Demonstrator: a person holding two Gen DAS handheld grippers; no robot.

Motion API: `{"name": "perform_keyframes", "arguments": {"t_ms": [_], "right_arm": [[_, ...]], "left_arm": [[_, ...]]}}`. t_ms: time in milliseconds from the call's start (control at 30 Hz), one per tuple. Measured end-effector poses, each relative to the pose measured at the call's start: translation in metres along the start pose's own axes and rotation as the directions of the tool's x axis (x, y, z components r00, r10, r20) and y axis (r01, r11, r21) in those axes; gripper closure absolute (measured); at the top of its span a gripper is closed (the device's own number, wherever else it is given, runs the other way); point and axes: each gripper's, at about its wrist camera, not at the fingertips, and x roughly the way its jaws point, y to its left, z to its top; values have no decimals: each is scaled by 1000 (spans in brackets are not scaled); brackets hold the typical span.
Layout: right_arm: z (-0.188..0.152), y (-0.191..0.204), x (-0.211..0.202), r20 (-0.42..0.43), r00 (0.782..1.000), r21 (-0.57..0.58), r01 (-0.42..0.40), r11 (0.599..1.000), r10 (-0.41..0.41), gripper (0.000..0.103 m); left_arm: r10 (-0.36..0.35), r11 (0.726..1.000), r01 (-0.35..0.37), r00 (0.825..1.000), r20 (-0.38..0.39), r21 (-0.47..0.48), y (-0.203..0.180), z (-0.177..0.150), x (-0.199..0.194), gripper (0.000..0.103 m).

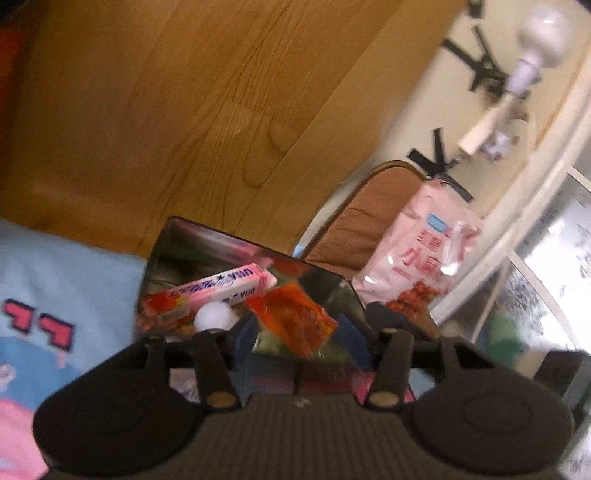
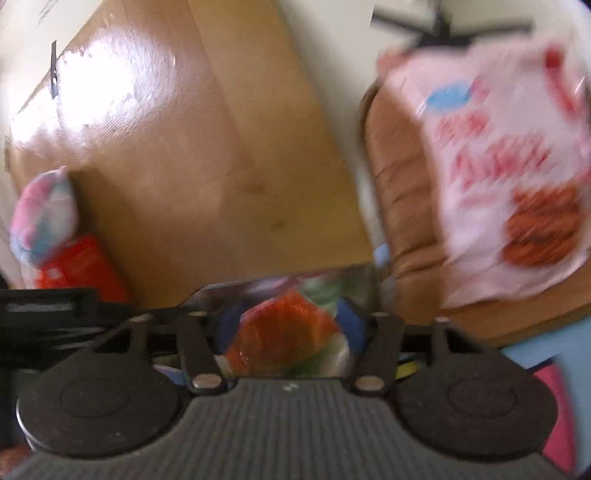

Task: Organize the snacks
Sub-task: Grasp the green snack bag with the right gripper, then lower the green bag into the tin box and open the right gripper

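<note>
Wood panel (image 1: 155,110): large, honey-coloured, grained; fills 10 to 12 o'clock of the left view. In the right view (image 2: 207,155), glare at 10 o'clock.
Wall (image 1: 413,92): cream, at 1 o'clock of the left view, crossed by black tape strips (image 1: 439,162).
Bulb (image 1: 543,33): white, in a white socket, at 1 o'clock of the left view.
Cushion (image 1: 369,218): brown, padded, pale piping on its edge; just right of centre in the left view, at 3 o'clock of the right view (image 2: 399,192).
Cloth (image 1: 55,280): light blue with pink blocks, at 8 o'clock of the left view.
Window (image 1: 546,266): frosted, patterned glass in a white frame, at 3 to 4 o'clock of the left view.
</note>
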Motion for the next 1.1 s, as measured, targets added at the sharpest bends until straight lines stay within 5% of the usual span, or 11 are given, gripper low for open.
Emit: {"name": "perform_keyframes", "arguments": {"t_ms": [67,167,267,433,700,800,933,1100], "right_arm": [[-2,-1,-25,24,1000,-7,-13,1000,13,38],[-11,-4,-66,-47,984,108,-166,980,171,38],[-42,-6,-100,-191,912,223,-321,921,364,39],[-104,6,-145,-339,842,271,-340,901,420,44],[-137,26,-177,-364,865,267,-260,928,347,51],[-145,34,-165,-354,853,311,-281,908,385,58],[-150,40,-164,-302,889,281,-262,923,345,60],[-152,30,-159,-275,901,289,-255,923,335,82]], "left_arm": [[-24,999,24,1000,-10,21,-2,-13,-31,52],[-39,999,41,995,-87,17,6,-47,-74,51],[-80,996,70,980,-183,-57,20,-93,-103,51],[-117,985,85,967,-224,-148,31,-155,-128,43],[-195,951,137,961,-195,-275,32,-186,-117,47],[-174,955,124,970,-169,-271,24,-192,-115,51],[-165,937,114,978,-131,-329,30,-195,-116,62],[-133,936,94,987,-92,-340,36,-187,-114,66]]}}
